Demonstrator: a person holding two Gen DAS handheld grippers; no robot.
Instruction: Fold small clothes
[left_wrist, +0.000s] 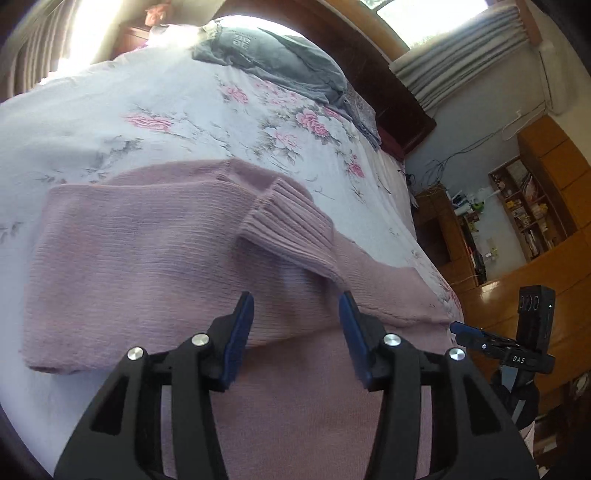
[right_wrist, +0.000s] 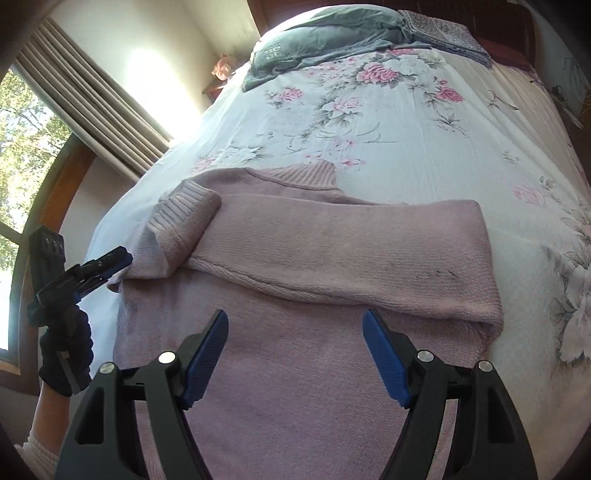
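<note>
A pink knit sweater (left_wrist: 140, 251) (right_wrist: 332, 369) lies flat on the floral bed sheet (left_wrist: 177, 110) (right_wrist: 424, 129). Its sleeves are folded across the body, and one ribbed cuff (left_wrist: 291, 229) (right_wrist: 181, 218) rests on top. The collar (right_wrist: 310, 173) points toward the head of the bed. Just above the sweater's lower body my left gripper (left_wrist: 295, 301) is open, holding nothing. My right gripper (right_wrist: 295, 319) hovers open over the same part, below the folded sleeve (right_wrist: 369, 251). Each gripper shows from the side at the sweater's edge in the other view: the right gripper (left_wrist: 467, 328), the left gripper (right_wrist: 114, 260).
A folded grey garment (left_wrist: 266, 55) (right_wrist: 314, 40) and a patterned folded cloth (right_wrist: 443, 33) lie at the head of the bed. Wooden shelves (left_wrist: 528, 206) stand beyond the bed's right side. A curtained window (right_wrist: 92, 96) is on the left.
</note>
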